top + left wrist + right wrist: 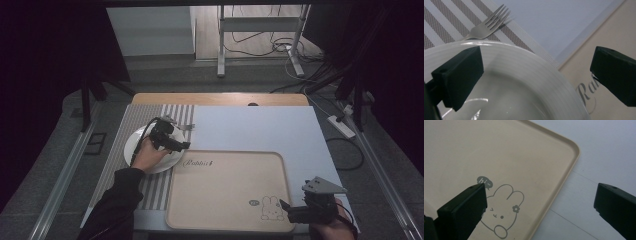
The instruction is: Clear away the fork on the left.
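A white plate (137,140) lies on a striped placemat (150,190) left of a beige tray (230,195) printed with a rabbit (271,207). My left gripper (180,145) hovers open over the plate's right rim (529,65), jaws wide apart with nothing between them. A metal fork (486,25) lies on the mat beyond the plate; the fork (182,126) rests near the mat's right edge. My right gripper (286,206) is open at the tray's near right corner (571,152), one jaw over the rabbit drawing (501,215), the other over the table.
A pale blue-grey mat (260,130) covers the table behind and right of the tray. The wooden table edge (220,98) runs along the back. Cables (345,125) and a metal frame (260,30) stand on the floor beyond.
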A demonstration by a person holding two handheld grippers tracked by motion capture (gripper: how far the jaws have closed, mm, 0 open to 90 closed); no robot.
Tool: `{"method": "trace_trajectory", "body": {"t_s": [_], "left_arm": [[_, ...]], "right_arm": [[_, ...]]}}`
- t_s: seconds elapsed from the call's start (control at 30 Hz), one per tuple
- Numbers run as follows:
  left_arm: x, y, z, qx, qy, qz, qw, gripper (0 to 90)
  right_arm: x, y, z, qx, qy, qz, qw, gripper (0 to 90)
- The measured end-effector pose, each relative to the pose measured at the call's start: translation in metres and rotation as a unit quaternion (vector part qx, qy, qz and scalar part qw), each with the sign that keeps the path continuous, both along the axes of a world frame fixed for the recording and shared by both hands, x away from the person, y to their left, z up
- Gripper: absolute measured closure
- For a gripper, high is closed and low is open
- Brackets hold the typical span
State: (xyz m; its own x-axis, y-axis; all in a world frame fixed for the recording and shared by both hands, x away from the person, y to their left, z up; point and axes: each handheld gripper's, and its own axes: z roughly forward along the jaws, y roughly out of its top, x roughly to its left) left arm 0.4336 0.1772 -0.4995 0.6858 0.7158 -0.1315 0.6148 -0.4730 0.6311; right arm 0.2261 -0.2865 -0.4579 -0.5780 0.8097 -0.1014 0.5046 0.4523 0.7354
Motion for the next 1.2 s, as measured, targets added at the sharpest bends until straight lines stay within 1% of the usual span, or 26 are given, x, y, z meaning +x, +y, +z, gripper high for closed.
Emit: {"method": "trace_trajectory", "body": {"t_s": [0.07, 0.17, 0.2, 0.23, 0.27, 0.33, 0.4, 0.43, 0.47, 0.53, 0.57, 0.6, 0.63, 0.67, 0.7, 0.73, 0.8, 0.87, 0.93, 1.0, 1.03, 1.1, 1.2], "left_arm": [[0.006, -0.003, -0.001, -0.002, 0.002, -0.002, 1.0, 0.0], [0.015, -0.007, -0.003, 0.003, 0.004, -0.005, 1.0, 0.0], [0.015, -0.007, -0.003, 0.003, 0.004, -0.005, 1.0, 0.0], [0.021, -0.011, -0.004, 0.013, 0.004, -0.008, 0.9999, 0.0], [0.021, -0.011, -0.004, 0.013, 0.004, -0.008, 0.9999, 0.0], [0.028, -0.016, -0.004, 0.023, -0.007, -0.012, 0.9996, 0.6], [0.031, -0.017, -0.004, 0.026, -0.006, -0.012, 0.9996, 4.5], [0.035, -0.017, -0.003, 0.03, -0.011, -0.006, 0.9995, 8.1], [0.038, -0.017, -0.003, 0.029, -0.009, -0.006, 0.9995, 11.8], [0.042, -0.018, -0.003, 0.035, -0.01, -0.008, 0.9993, 23.5], [0.044, -0.018, -0.003, 0.043, -0.012, -0.009, 0.999, 30.2], [0.044, -0.018, -0.003, 0.043, -0.012, -0.009, 0.999, 40.2], [0.048, -0.019, -0.003, 0.051, -0.005, -0.015, 0.9986, 49.7], [0.051, -0.02, -0.004, 0.057, 0.0, -0.016, 0.9983, 56.9], [0.053, -0.021, -0.004, 0.059, 0.007, -0.022, 0.998, 68.9], [0.056, -0.022, -0.005, 0.056, 0.016, -0.027, 0.9979, 78.8], [0.061, -0.025, -0.009, 0.069, 0.026, -0.035, 0.9966, 88.9], [0.065, -0.028, -0.013, 0.079, 0.033, -0.037, 0.9957, 88.8], [0.07, -0.03, -0.018, 0.083, 0.039, -0.036, 0.9951, 88.9], [0.074, -0.03, -0.02, 0.075, 0.042, -0.031, 0.9958, 88.9], [0.077, -0.029, -0.02, 0.069, 0.047, -0.031, 0.9961, 88.9], [0.081, -0.029, -0.019, 0.069, 0.049, -0.029, 0.996, 88.9], [0.089, -0.031, -0.018, 0.077, 0.055, -0.016, 0.9953, 88.9]], "right_arm": [[0.0, 0.0, 0.0, 0.0, -0.001, 0.0, 1.0, 0.0], [0.0, 0.0, 0.0, 0.0, -0.001, 0.0, 1.0, 0.0], [0.0, 0.0, 0.0, 0.0, -0.001, 0.0, 1.0, 0.0], [0.0, 0.0, 0.0, 0.0, -0.001, 0.0, 1.0, 0.0], [0.0, 0.0, 0.0, 0.0, -0.001, 0.0, 1.0, 0.0], [0.0, 0.0, 0.0, 0.0, 0.0, 0.0, 1.0, 0.0], [0.0, 0.0, 0.0, 0.0, 0.0, 0.001, 1.0, 0.0], [0.0, 0.0, 0.0, 0.0, 0.0, 0.001, 1.0, 0.0], [0.0, 0.0, 0.0, 0.0, -0.001, 0.001, 1.0, 0.0], [0.0, 0.0, 0.0, 0.0, -0.001, 0.002, 1.0, 0.0], [0.0, 0.0, 0.0, 0.0, -0.001, 0.002, 1.0, 0.0], [0.0, 0.0, 0.0, 0.0, 0.0, 0.003, 1.0, 0.0], [0.0, 0.0, 0.0, 0.0, 0.0, 0.003, 1.0, 0.0], [0.0, 0.0, 0.0, 0.0, 0.0, 0.004, 1.0, 0.0], [0.0, 0.0, 0.0, 0.0, 0.0, 0.004, 1.0, 0.0], [0.0, 0.0, 0.0, 0.0, 0.0, 0.004, 1.0, 0.0], [0.0, 0.0, 0.0, 0.0, 0.0, 0.004, 1.0, 0.0], [0.0, 0.0, 0.0, 0.0, 0.0, 0.004, 1.0, 0.0], [0.0, 0.0, 0.0, 0.001, -0.001, 0.004, 1.0, 0.0], [0.0, 0.0, 0.0, 0.001, -0.002, 0.004, 1.0, 0.0], [0.0, 0.0, 0.0, 0.001, -0.001, 0.005, 1.0, 0.0], [0.0, 0.0, 0.0, 0.001, -0.001, 0.005, 1.0, 0.0], [0.0, 0.0, 0.0, 0.001, -0.001, 0.005, 1.0, 0.0]]}}
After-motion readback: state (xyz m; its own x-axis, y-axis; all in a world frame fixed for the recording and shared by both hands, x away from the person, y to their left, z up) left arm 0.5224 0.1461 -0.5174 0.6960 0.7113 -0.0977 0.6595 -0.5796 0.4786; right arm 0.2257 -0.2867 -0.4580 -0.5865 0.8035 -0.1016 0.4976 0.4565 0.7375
